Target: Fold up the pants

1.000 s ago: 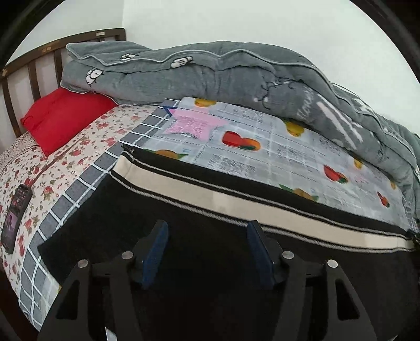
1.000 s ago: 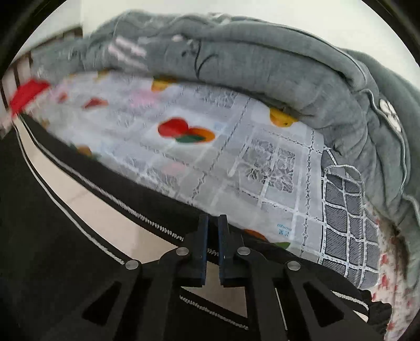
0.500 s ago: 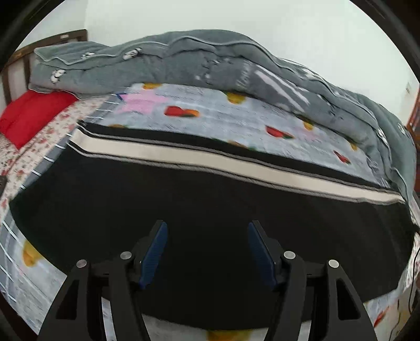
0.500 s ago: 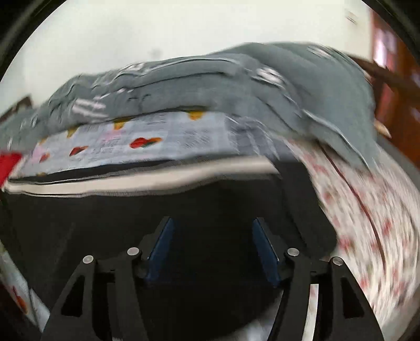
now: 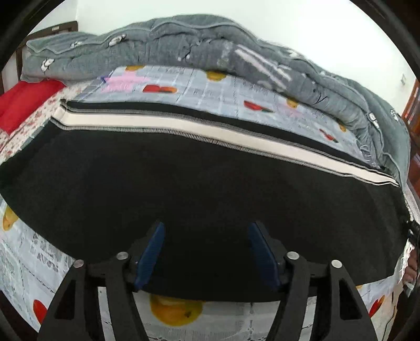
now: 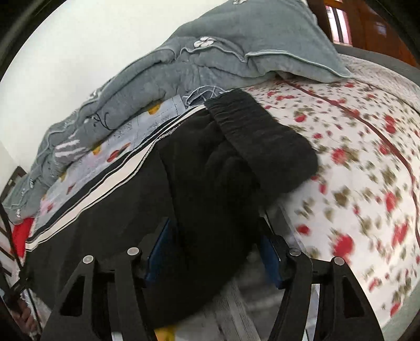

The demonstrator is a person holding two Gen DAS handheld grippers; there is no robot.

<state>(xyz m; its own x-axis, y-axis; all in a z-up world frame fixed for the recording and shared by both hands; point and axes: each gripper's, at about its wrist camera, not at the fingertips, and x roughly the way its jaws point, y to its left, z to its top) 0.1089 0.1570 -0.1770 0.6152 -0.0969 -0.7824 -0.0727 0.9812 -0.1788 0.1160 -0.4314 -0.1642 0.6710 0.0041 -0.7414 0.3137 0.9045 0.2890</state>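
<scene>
Black pants point(image 5: 210, 183) with a cream side stripe point(image 5: 183, 126) lie flat lengthwise across the bed. My left gripper point(image 5: 207, 230) hovers over their near edge, its jaws opening; the blue pads point(image 5: 153, 246) stand wide apart and grip nothing. In the right wrist view the pants point(image 6: 210, 170) end in a gathered elastic waistband point(image 6: 262, 136) on the right. There my right gripper point(image 6: 214, 238) straddles a rounded bulge of black cloth. Its jaws are closing, but the pads point(image 6: 160, 244) still stand apart from the cloth.
A rumpled grey quilt point(image 5: 210, 44) is heaped along the wall behind the pants. A fruit-print sheet point(image 5: 210, 89) lies under them and a red pillow point(image 5: 23, 102) sits far left. Floral bedding point(image 6: 354, 157) stretches right of the waistband, with wooden furniture point(image 6: 367, 21) beyond.
The right gripper went from shut to open, rolled, and swung over to the waistband end. The left gripper drew back to the pants' near edge, so the fruit sheet now shows below it.
</scene>
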